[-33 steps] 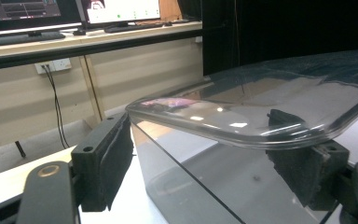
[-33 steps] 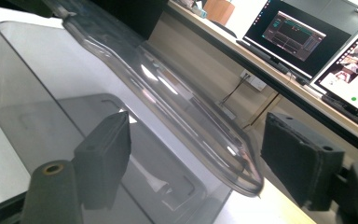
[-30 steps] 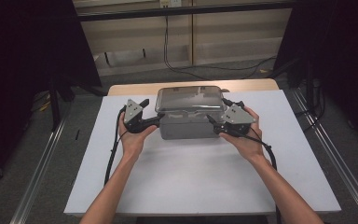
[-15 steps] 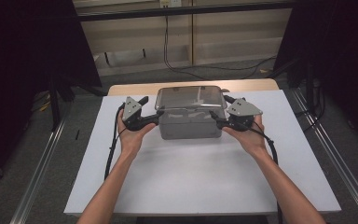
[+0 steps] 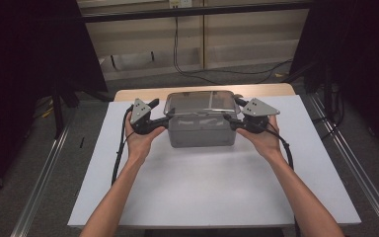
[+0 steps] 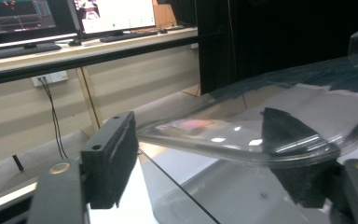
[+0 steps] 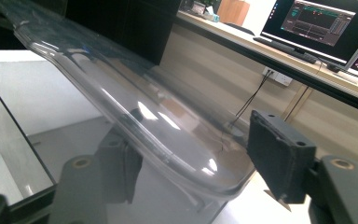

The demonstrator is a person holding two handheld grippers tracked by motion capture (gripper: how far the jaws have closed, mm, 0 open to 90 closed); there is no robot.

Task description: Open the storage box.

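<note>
I hold a hand-held gripper in each hand at the two short ends of a smoky clear box that stands on the white table near its far edge, about midway between the left and right edges. The left hand-held gripper and the right hand-held gripper each straddle the rim of the clear lid, which sits tilted on the box, not seated flat. In the left gripper view the lid runs between the jaws: the right one sits under the rim and seems to touch it, while the left one stands apart, so this grip is not closed on it. In the right gripper view the lid's edge likewise lies between the jaws, the left one beneath it and the right one clear of it on the other side. Both sets of jaws have just been closing on the rim, the right further than the left, yet neither clamps it. The risk from here, as I judge it, is uneven closing: if one side bites before the other, the slick, curved rim could slip from the pads or the lid could twist and jam on the box. Lifting before both grips hold could also drag the light box along the table.
</note>
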